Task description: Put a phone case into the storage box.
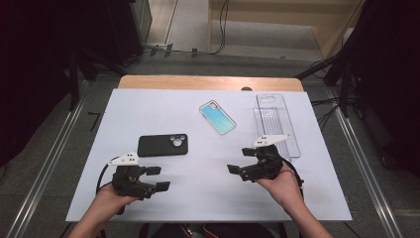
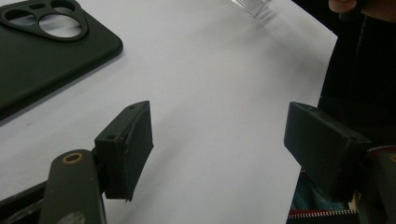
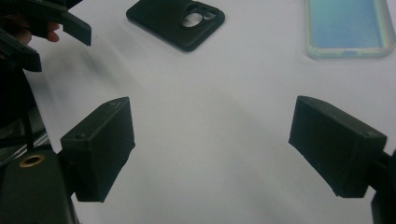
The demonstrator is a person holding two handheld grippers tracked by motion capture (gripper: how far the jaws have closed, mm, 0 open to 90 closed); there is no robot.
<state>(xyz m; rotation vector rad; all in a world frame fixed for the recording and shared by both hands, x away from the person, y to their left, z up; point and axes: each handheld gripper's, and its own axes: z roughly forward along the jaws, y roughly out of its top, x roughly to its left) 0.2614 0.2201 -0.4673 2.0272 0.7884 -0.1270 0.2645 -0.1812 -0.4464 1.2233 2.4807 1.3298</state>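
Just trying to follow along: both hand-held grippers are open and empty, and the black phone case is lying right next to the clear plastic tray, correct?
Not quite. The high view shows the iridescent blue phone case lying nearest the clear plastic tray; the black phone case lies far over by the left hand-held gripper. The rest holds: that one and the right hand-held gripper are open and empty.

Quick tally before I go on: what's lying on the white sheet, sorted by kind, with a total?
Phone cases: 2, a black matte case with a camera cutout and an iridescent blue-teal case with a clear rim.
Clear plastic trays: 1, a long transparent ribbed tray.
Total: 3.
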